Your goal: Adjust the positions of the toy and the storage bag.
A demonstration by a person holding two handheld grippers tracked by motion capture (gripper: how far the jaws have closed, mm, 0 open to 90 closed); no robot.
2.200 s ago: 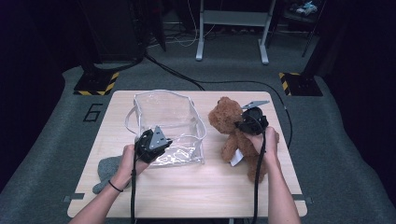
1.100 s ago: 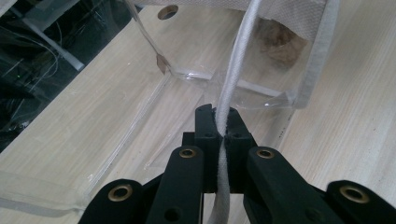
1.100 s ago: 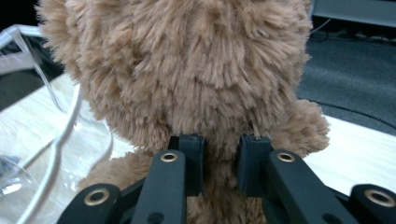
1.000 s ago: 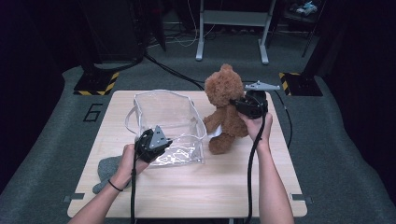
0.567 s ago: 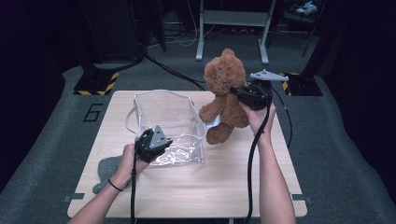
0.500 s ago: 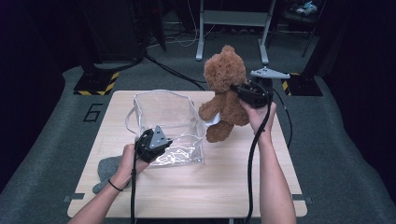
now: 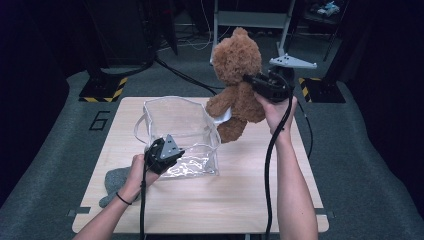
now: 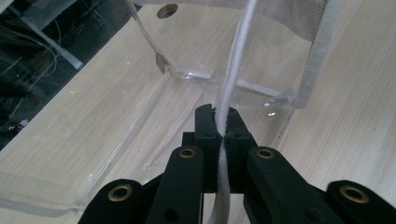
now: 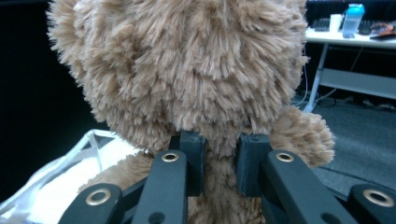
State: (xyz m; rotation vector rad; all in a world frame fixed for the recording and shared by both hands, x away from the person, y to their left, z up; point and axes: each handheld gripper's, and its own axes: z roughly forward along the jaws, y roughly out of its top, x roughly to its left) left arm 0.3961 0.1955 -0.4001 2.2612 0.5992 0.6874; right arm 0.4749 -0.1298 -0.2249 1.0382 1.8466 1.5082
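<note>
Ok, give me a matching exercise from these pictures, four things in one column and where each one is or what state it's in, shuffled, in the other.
Things:
1. teddy bear
2. clear bag
3. grey cloth
4. left gripper

Places or states:
A. lies at the table's near left edge
B. held up in the air by the neck
C. shut on a white strap
D. stands open on the table

Pairs: 1-B, 2-D, 3-A, 4-C
</note>
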